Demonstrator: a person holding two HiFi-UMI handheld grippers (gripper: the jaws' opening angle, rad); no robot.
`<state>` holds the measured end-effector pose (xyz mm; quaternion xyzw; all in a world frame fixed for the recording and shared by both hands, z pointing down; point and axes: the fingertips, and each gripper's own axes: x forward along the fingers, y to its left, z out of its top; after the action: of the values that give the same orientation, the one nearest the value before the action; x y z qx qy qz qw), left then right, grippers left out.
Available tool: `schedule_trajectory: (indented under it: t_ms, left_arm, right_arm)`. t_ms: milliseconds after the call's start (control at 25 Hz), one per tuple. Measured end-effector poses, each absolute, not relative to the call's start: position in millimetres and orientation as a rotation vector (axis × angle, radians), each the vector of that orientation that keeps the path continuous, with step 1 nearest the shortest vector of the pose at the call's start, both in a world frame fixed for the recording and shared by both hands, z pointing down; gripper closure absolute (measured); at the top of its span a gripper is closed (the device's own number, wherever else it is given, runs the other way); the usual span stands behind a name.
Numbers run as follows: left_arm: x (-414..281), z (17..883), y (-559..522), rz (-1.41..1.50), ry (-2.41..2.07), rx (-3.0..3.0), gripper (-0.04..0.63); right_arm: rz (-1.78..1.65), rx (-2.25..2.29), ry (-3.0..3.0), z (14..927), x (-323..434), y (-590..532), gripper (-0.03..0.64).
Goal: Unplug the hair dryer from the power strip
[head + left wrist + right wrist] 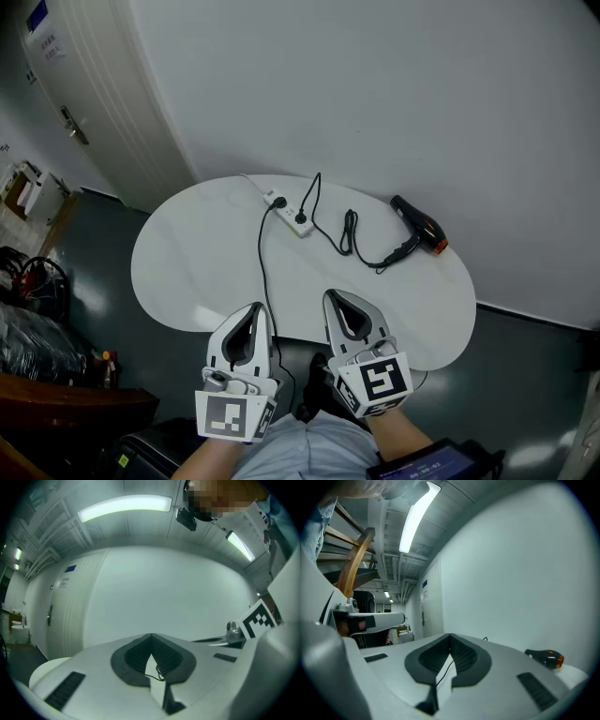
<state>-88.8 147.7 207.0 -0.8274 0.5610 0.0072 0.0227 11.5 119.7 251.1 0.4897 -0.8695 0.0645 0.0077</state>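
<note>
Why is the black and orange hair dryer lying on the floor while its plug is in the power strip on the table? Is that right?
Not quite. The hair dryer lies on the white table, toward its right end, not on the floor. The head view shows this. Its plug is in the power strip on the table, as you said.

White oval table [206,272]: bore a white power strip [287,214] near the far edge, a black hair dryer [419,225] toward the right edge, and its looped black cord [352,234] between them.
</note>
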Motion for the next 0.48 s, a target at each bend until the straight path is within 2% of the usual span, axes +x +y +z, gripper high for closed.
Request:
schedule_trajectory:
  t_ms: [480]
  left_arm:
    - [-58.6, 188.4, 56.1, -0.049, 1.675, -2.547, 0.597]
  right_arm:
    - [0.228, 1.541, -2.759, 241.2, 30.1, 20.6, 0.615]
